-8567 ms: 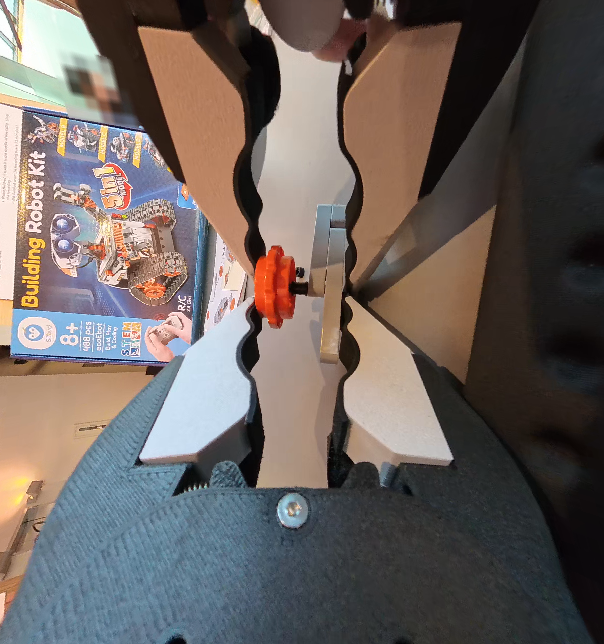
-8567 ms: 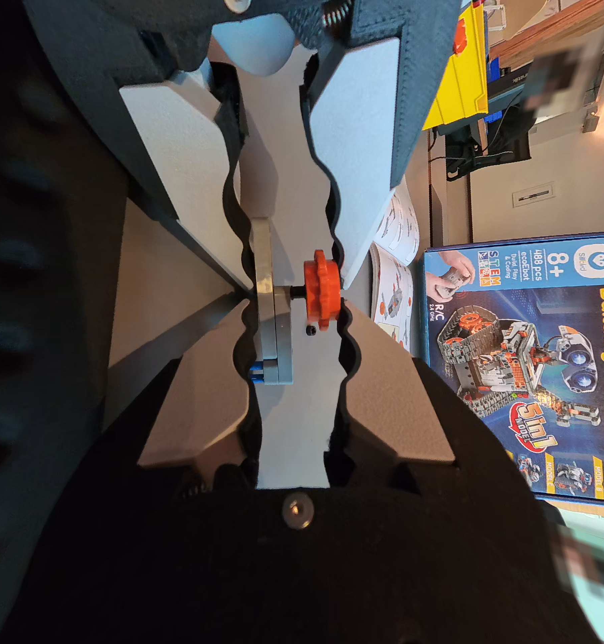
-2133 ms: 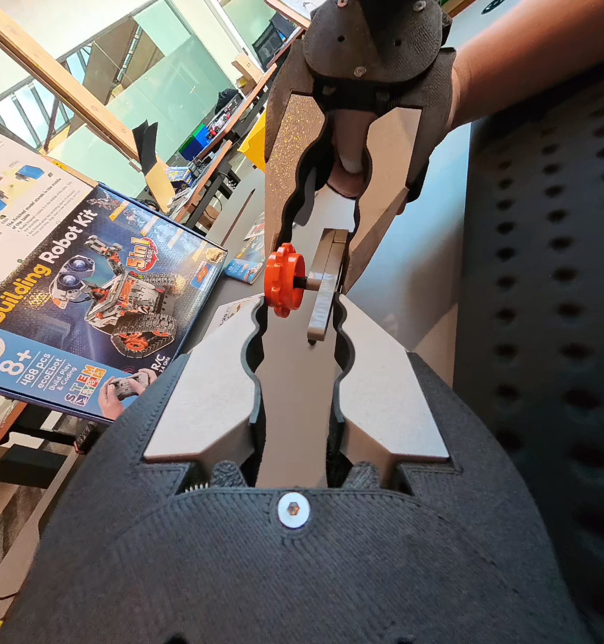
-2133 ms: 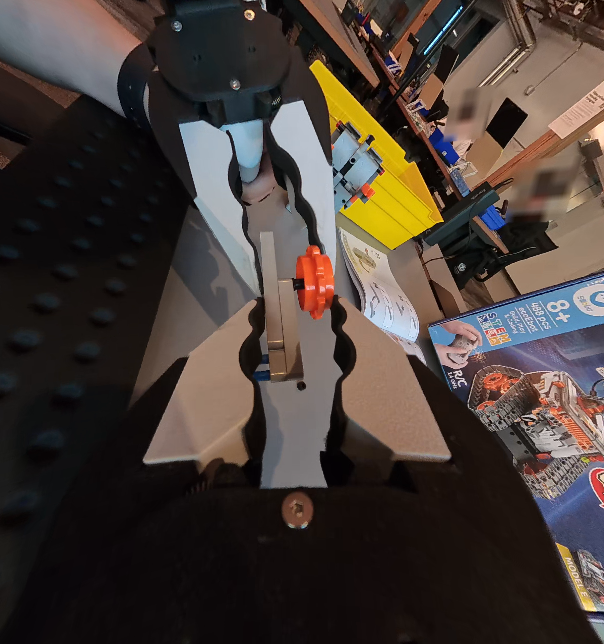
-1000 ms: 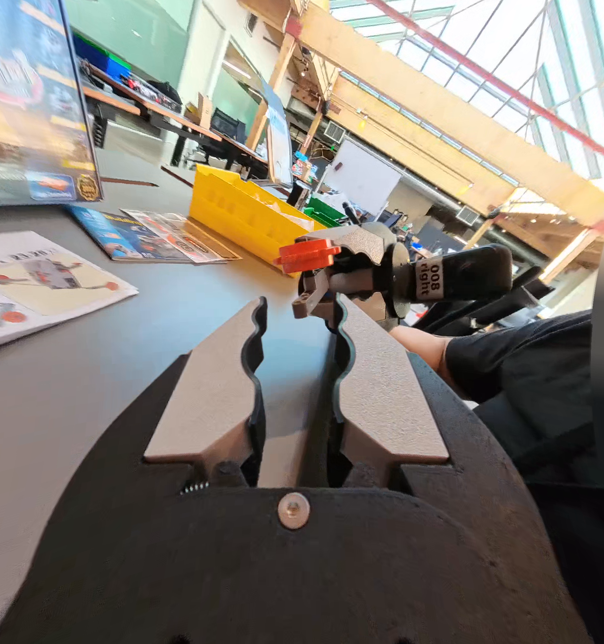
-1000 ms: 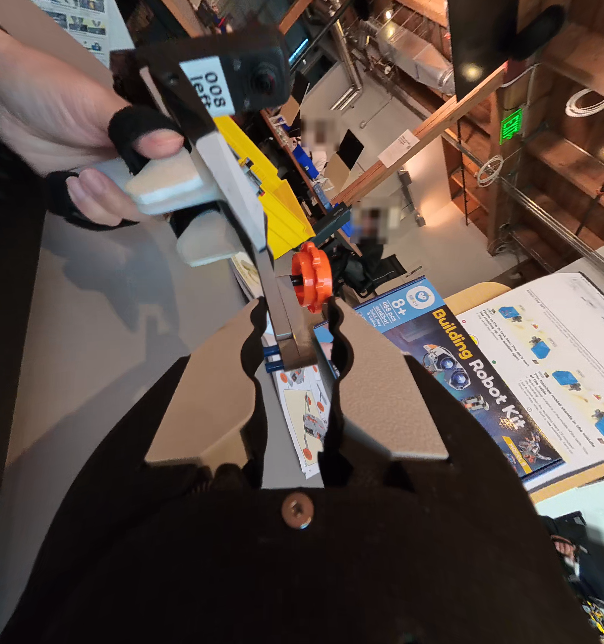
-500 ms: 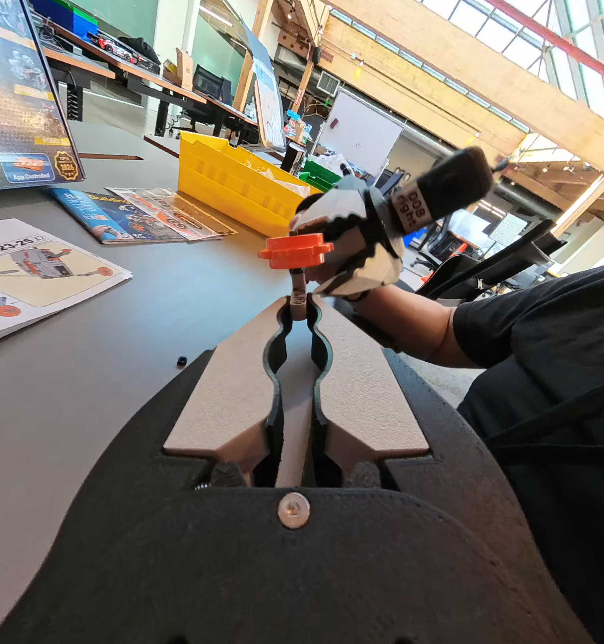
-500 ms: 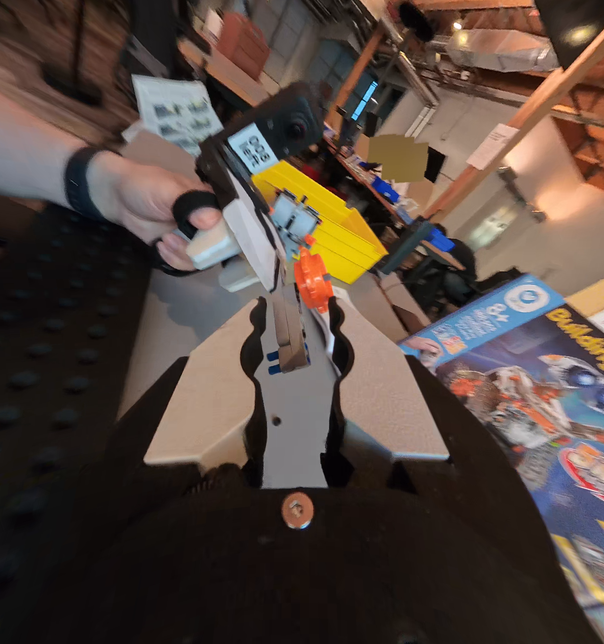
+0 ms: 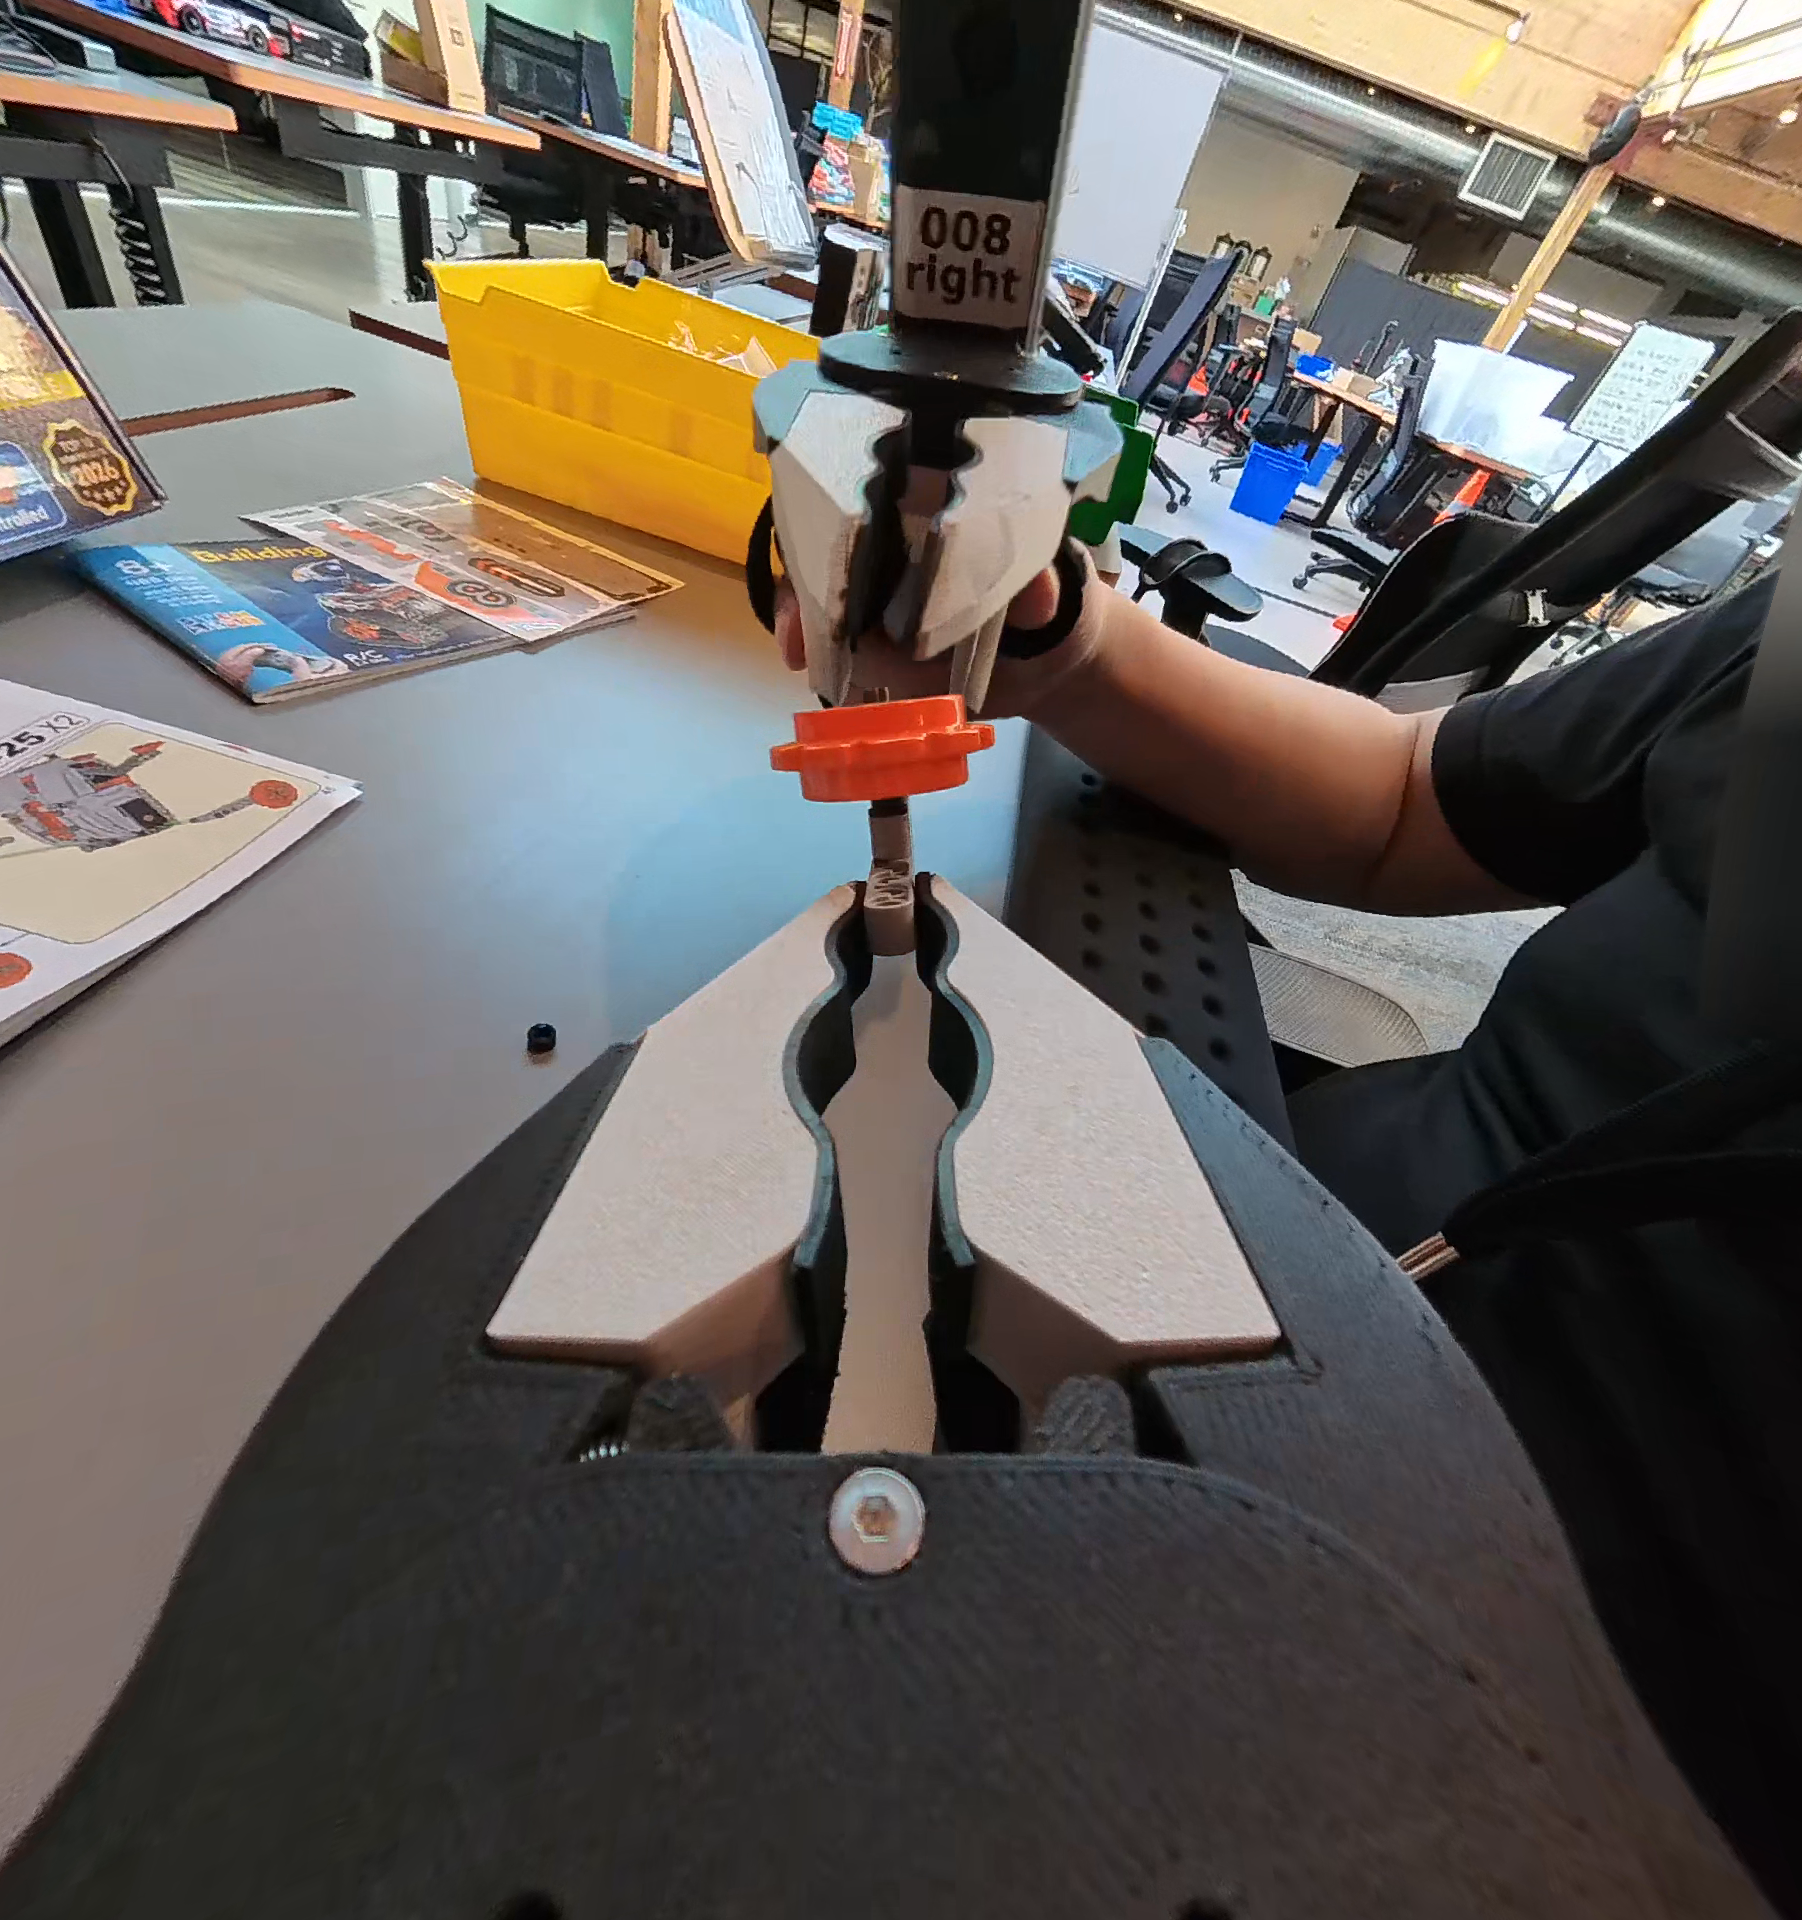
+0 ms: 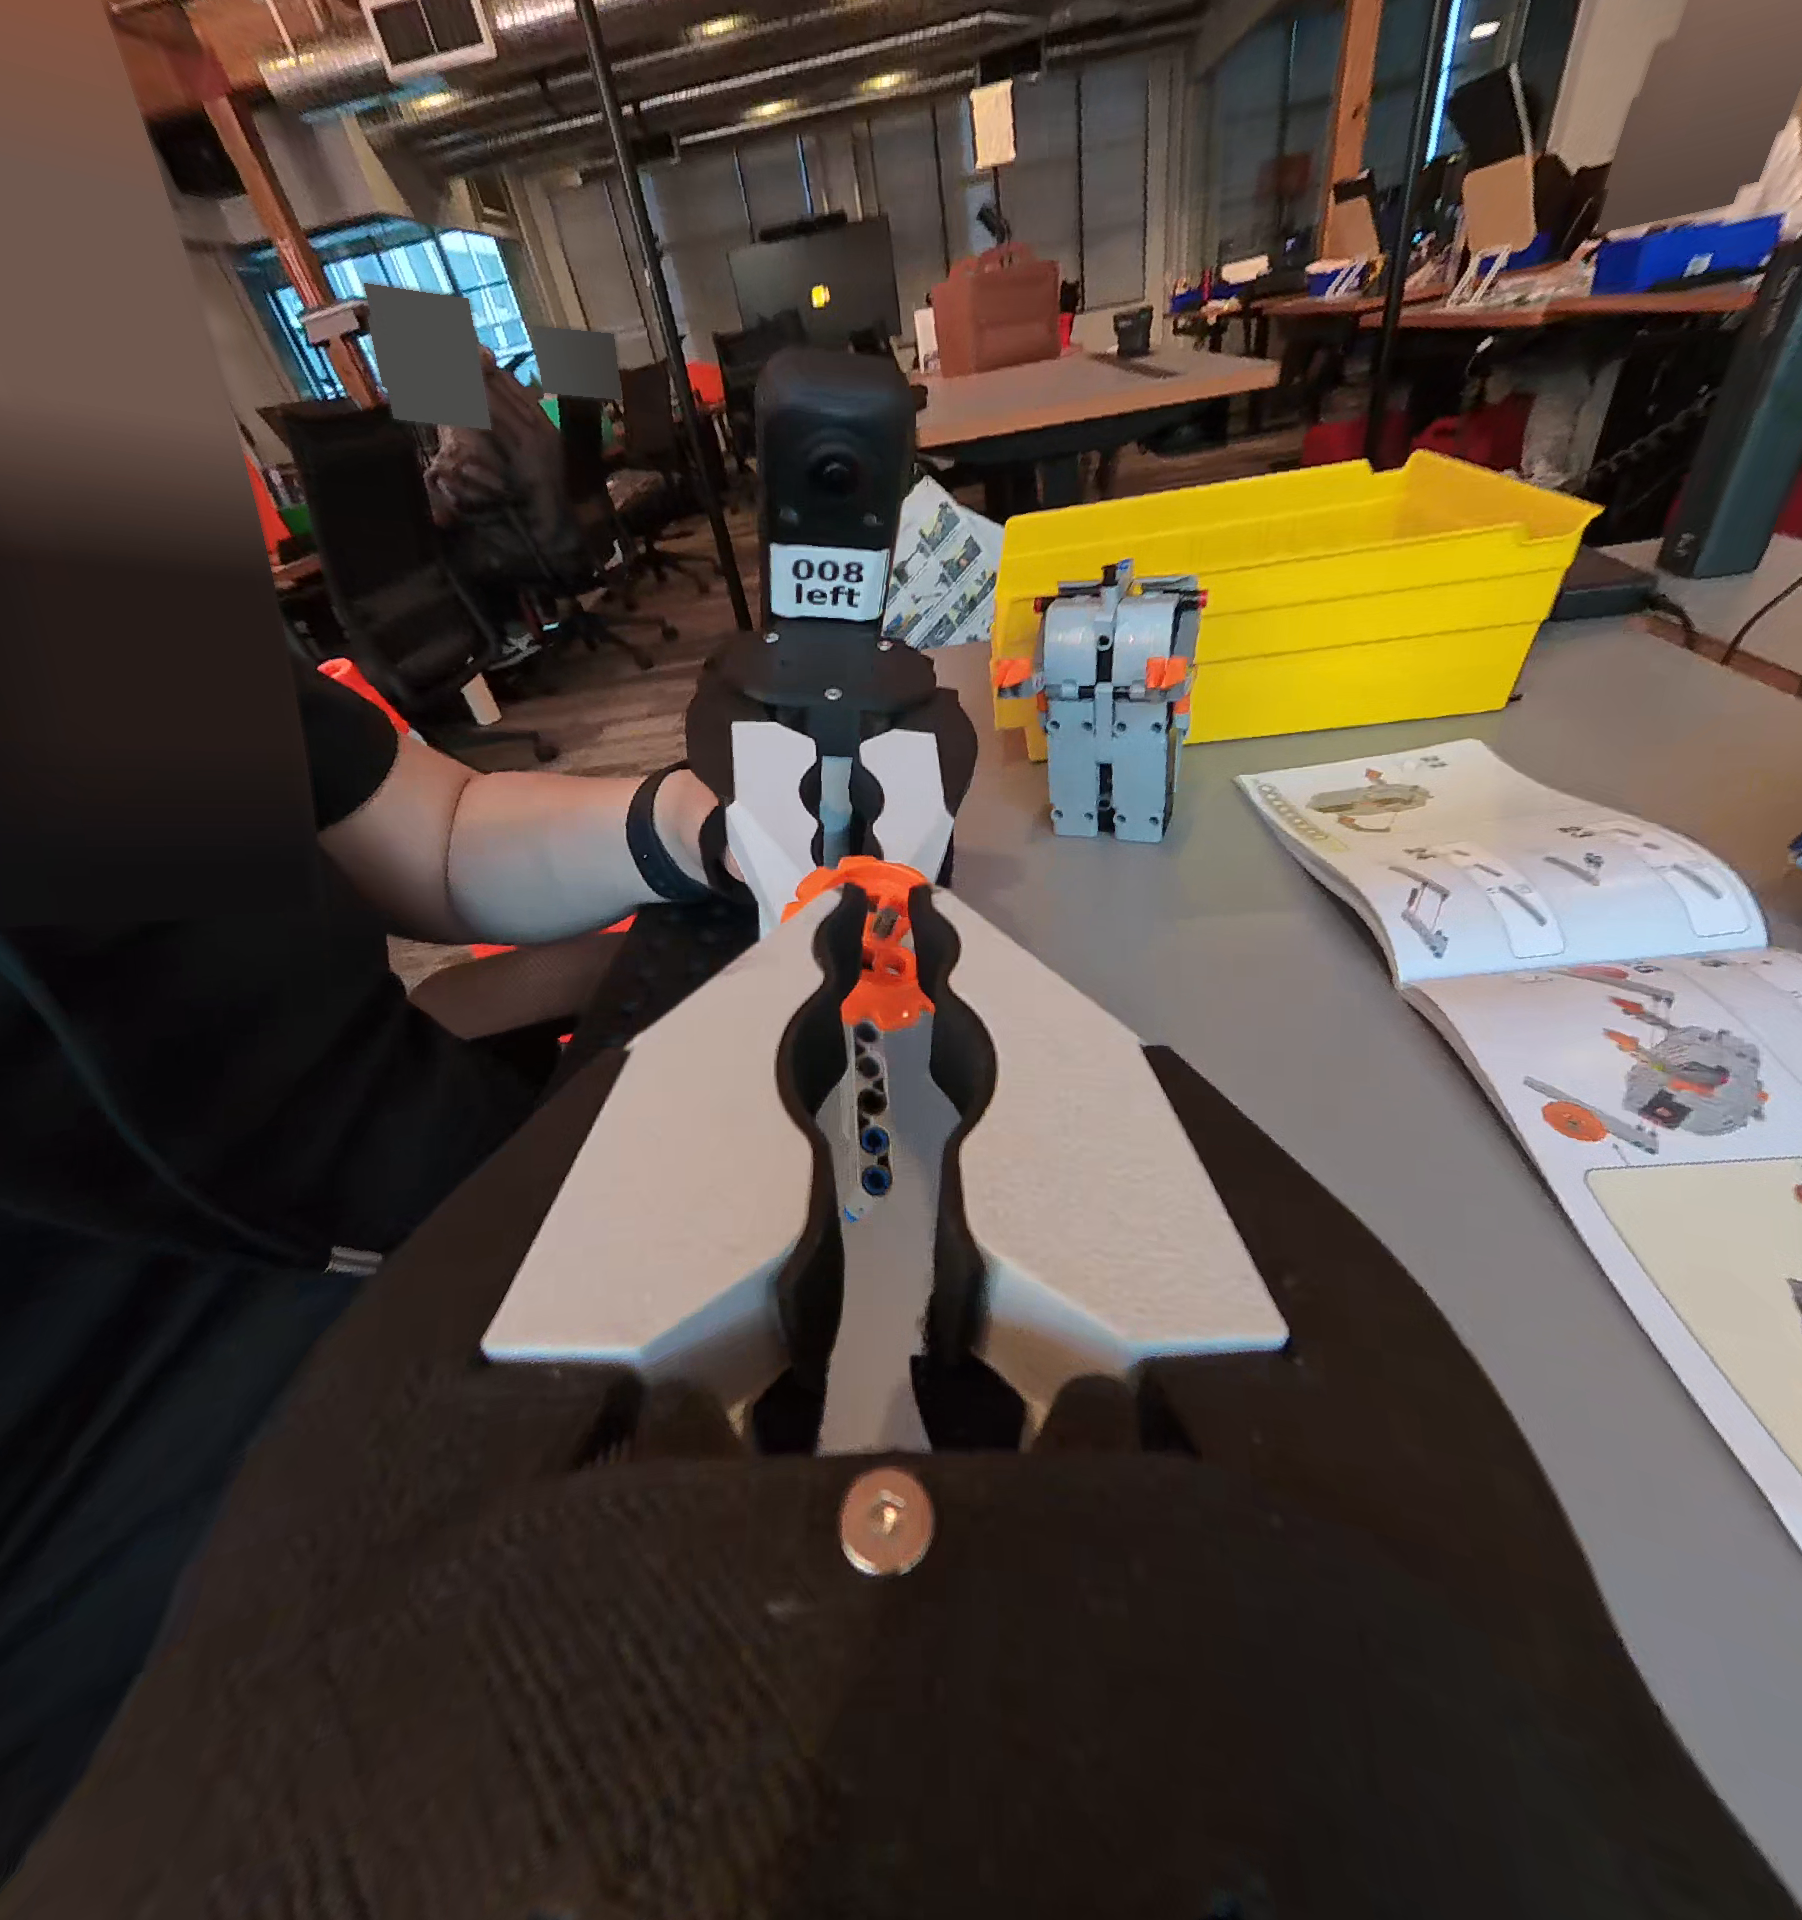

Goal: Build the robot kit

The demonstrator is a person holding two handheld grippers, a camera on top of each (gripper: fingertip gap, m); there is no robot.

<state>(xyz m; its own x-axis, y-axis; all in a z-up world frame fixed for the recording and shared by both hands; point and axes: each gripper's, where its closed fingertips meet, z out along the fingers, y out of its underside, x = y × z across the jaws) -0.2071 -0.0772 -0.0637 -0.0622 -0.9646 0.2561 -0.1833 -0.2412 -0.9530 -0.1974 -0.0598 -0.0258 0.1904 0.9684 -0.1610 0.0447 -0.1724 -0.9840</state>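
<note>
Left wrist view: left gripper (image 9: pixel 889 902) clenched on a grey beam (image 9: pixel 889 894), tips pinching its end, beam standing up out of the tips. A thin dark axle runs up from the beam to an orange gear (image 9: pixel 882 746), gear lying flat, above and apart from the fingertips. Right gripper (image 9: pixel 912 634) comes down from above w/ fingers pointing down just over the gear; fingers close together, something grey between them, can't tell exactly what. A person's hand wraps the right gripper's handle, forearm + dark sleeve on the right. Grey table (image 9: pixel 253 1039) below. Tiny black piece (image 9: pixel 538 1037) lies loose on the table left of the gripper. Open instruction booklet (image 9: pixel 76 831) at left edge, 2 leaflets (image 9: pixel 377 592) farther back, yellow bin (image 9: pixel 606 416) behind them, corner of a printed box at far left.

Right wrist view: right gripper (image 10: pixel 881 925) closed on the same assembly, orange gear (image 10: pixel 876 935) between its tips, grey beam (image 10: pixel 866 1112) w/ holes and blue pins running back between the fingers toward the camera. Left gripper (image 10: pixel 837 831) faces it head-on, tips right at the gear. Grey block model (image 10: pixel 1110 717) w/ orange bits stands upright on the table (image 10: pixel 1240 1039), just in front of the yellow bin (image 10: pixel 1292 603). Open booklet (image 10: pixel 1603 987) at right
</note>
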